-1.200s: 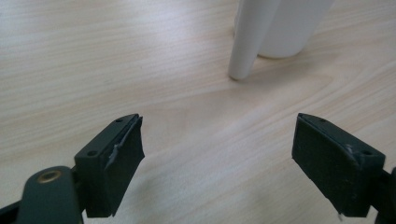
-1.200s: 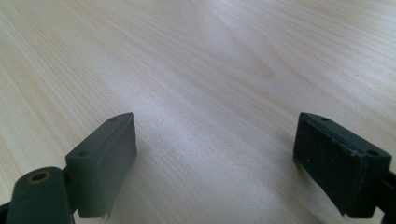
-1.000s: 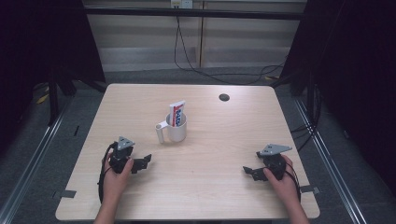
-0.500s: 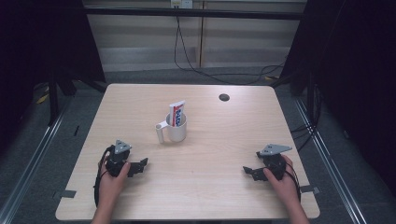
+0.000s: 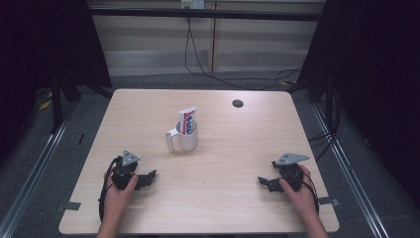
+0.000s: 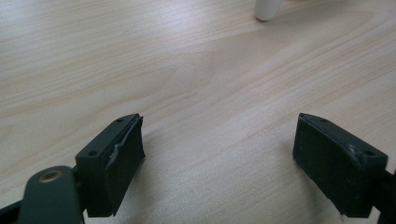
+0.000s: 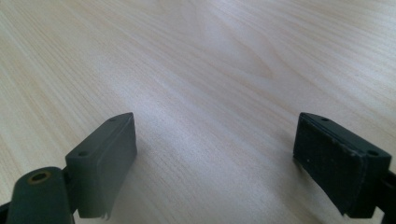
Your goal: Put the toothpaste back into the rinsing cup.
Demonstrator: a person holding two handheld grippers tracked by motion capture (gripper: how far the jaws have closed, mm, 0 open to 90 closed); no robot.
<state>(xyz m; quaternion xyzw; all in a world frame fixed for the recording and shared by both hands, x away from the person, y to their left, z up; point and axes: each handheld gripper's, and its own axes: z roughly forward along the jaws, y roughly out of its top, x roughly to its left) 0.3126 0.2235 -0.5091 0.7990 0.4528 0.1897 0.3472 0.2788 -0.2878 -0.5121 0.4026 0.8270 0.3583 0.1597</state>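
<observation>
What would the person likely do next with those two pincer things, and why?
Probably bring the left gripper forward toward the white mug, since the mug, with a toothpaste tube standing in it, sits nearer that side. Both grippers rest low on the table with jaws open and nothing between them; the right gripper lies farther off.

Mug (image 5: 187,138): I'm seeing it sitting mid-table (image 5: 237,148).
Tube (image 5: 187,120): standing in the mug.
Disc (image 5: 237,103): lying behind, to the mug's right.
</observation>
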